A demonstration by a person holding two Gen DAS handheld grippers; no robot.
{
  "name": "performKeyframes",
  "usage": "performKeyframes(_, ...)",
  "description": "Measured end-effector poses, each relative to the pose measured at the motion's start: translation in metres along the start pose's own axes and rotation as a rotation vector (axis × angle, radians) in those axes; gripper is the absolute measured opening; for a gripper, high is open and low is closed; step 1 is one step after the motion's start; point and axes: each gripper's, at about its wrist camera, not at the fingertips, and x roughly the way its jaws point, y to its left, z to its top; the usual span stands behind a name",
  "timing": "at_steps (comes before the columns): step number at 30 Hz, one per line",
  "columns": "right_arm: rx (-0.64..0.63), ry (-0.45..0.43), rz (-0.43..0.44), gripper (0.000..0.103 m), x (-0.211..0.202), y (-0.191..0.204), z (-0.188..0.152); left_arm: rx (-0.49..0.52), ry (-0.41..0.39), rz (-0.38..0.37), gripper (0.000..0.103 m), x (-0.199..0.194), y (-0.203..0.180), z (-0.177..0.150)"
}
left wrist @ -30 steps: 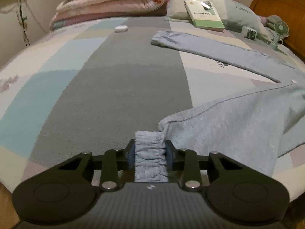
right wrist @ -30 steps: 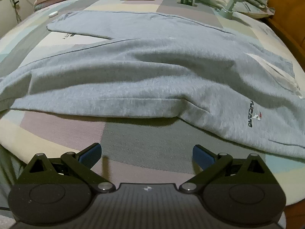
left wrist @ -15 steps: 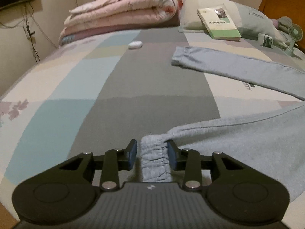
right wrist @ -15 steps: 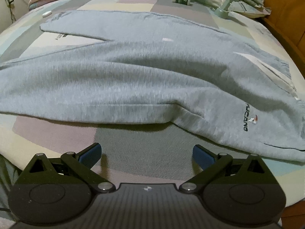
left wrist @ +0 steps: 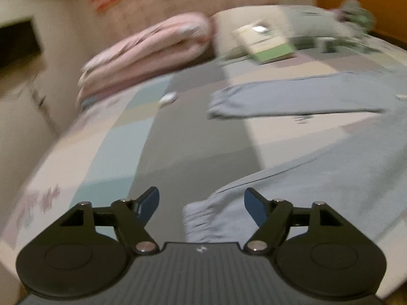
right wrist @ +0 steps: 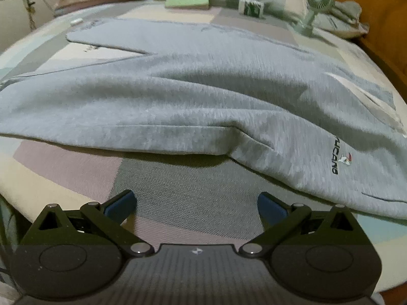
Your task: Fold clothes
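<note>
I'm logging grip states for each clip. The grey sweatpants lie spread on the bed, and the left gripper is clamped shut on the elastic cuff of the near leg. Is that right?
Not quite. The left gripper is not clamped: its jaws are opening, and the cuff lies loose between them, as the left wrist view shows. The grey sweatpants do lie spread on the bed.

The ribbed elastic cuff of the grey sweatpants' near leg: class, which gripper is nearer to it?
Left. The left gripper hangs just above the ribbed cuff, jaws opening, pads clear of it. The right gripper hovers over bare bedsheet, beside the sweatpants.
</note>
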Motion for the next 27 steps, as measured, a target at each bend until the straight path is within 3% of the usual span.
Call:
performKeyframes(3,-0.034,-0.02,0.023,0.103,-0.003,-0.003,-0.005,0.075,-0.028,-0.005,0.078,-0.017,-0.023,0.011)
performKeyframes(8,-0.089,0.016,0.031,0.103,-0.011,-0.008,-0.005,0.242,-0.086,-0.155,0.086,-0.042,-0.085,0.024)
performKeyframes(13,-0.154,-0.014,-0.088,0.103,-0.021,-0.019,-0.009,0.455,-0.148,-0.301,0.088,-0.054,-0.167,0.031)
performKeyframes(18,-0.104,-0.026,-0.114,0.103,-0.027,-0.037,-0.012,0.583,-0.154,-0.427,0.088,-0.045,-0.249,0.03)
performKeyframes(22,-0.076,-0.037,-0.119,0.103,-0.028,-0.043,-0.015,0.692,-0.187,-0.407,0.088,-0.039,-0.301,0.022)
performKeyframes(23,-0.07,-0.04,-0.122,0.103,-0.029,-0.044,-0.015,0.703,-0.206,-0.394,0.093,-0.038,-0.306,0.022)
performKeyframes(27,-0.048,-0.057,-0.128,0.103,-0.031,-0.046,-0.016,0.75,-0.261,-0.363,0.097,-0.036,-0.322,0.023)
